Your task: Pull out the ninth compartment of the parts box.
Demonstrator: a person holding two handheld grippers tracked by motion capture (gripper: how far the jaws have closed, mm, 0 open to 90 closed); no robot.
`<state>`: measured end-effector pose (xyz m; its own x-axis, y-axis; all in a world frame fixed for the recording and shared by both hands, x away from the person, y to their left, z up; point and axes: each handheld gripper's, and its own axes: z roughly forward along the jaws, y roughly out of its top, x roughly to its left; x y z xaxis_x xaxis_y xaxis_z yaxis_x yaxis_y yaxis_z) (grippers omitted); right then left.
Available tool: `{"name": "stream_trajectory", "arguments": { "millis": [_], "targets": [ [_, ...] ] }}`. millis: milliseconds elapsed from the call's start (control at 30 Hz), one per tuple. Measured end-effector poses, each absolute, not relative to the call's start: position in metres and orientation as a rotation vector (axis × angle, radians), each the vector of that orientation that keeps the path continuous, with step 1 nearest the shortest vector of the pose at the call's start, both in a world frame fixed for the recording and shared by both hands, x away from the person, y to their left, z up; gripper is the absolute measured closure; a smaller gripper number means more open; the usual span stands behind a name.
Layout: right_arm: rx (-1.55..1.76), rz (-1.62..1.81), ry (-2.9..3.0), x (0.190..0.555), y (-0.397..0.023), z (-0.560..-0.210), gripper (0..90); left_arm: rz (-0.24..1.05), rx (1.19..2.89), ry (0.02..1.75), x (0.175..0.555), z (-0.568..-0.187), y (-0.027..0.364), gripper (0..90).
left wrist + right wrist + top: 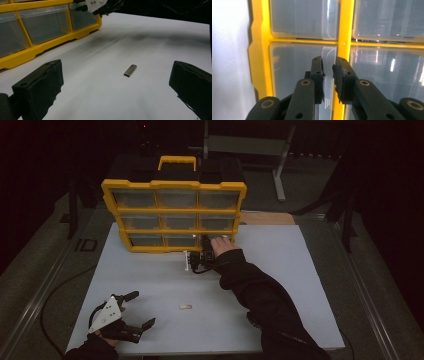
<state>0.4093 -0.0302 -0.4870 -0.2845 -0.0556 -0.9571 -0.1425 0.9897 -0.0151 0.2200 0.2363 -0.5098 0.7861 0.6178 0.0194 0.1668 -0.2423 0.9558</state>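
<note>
A yellow organizer (172, 184) with clear drawers stands upright at the back of the white table (280, 285). My right gripper (206, 246) reaches to its bottom right drawer. In the right gripper view the jaws of this gripper (328, 64) are pinched on that drawer's clear handle tab (329, 51), beside a yellow frame bar (343, 32). My left gripper (141, 309) rests open at the front left. A small flat metal piece (185, 307) lies just right of it. The left gripper view shows that piece (130, 70) on the table ahead of the wide-open left gripper (115, 85).
The organizer's black and yellow carry handle (177, 161) sticks up behind it. A strip of wood (267, 218) lies at the table's back right edge. Dark floor and a grey stand (280, 165) surround the table. The person's dark sleeve (265, 300) crosses the right half.
</note>
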Motion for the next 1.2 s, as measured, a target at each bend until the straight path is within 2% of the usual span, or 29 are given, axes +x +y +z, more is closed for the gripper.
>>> {"name": "stream_trajectory", "arguments": {
  "millis": [1200],
  "targets": [
    [-0.216,0.117,1.827,0.362,-0.037,-0.491,78.2,0.478,1.799,0.607,0.22,-0.51,0.236,0.0]
  ]
}}
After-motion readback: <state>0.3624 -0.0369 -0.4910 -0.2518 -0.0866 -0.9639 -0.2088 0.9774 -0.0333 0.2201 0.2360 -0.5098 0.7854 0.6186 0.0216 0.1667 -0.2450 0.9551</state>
